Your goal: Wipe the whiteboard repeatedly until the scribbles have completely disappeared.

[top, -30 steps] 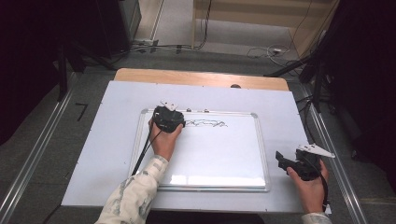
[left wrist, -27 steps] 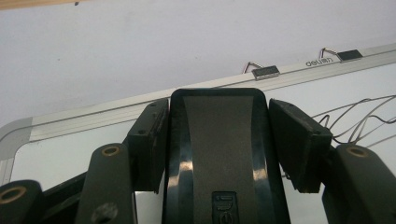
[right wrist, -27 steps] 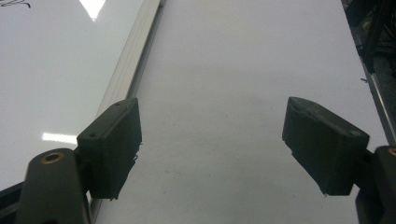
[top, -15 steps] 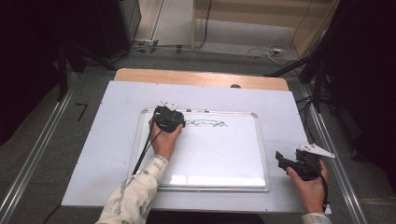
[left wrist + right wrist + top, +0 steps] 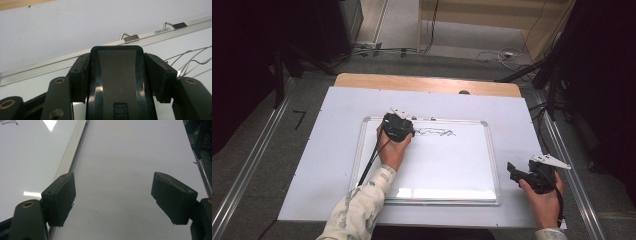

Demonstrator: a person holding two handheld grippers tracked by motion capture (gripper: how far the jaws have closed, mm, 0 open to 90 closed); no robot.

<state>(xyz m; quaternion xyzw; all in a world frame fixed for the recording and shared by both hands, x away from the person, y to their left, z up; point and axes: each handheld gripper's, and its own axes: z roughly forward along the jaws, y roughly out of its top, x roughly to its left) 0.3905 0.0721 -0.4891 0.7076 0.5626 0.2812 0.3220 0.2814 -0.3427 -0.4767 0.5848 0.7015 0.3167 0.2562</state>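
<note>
A: Where is the left gripper (image 5: 404,129)?

B: Near the top edge of the whiteboard (image 5: 447,170), toward its left end, right at the start of the dark scribble (image 5: 435,132). In the left gripper view its two jaws are pressed against the sides of a black eraser (image 5: 117,82) with a grey centre panel. So they are closed down to the eraser's width and gripping it.

A: Is the eraser touching the board?

B: I can't tell. Its underside is hidden by its own body and by the jaws, and from above the gripper covers it. There's embossed lettering low on the eraser, cut off by the bottom edge, so unreadable.

A: And the scribble itself?

B: Thin looping lines running right from the gripper. Whether it forms letters is too fine to make out. In the left gripper view, a few strokes trail off the right edge.

A: What else is on the frame?

B: Two small metal hanger clips (image 5: 129,38) on the top rail, with a small printed brand mark (image 5: 160,31) between them that I can't read with confidence.

A: The right gripper (image 5: 517,172)?

B: Held off the board's right side, over the white table cover (image 5: 327,130), near the bottom right corner. In the right gripper view its jaws stand wide apart with nothing between them, only bare white surface, and the board's aluminium edge (image 5: 75,152) runs past the left jaw.

A: The person?

B: A patterned sleeve (image 5: 357,210) on the left arm; the right forearm is cut off at the bottom.
</note>
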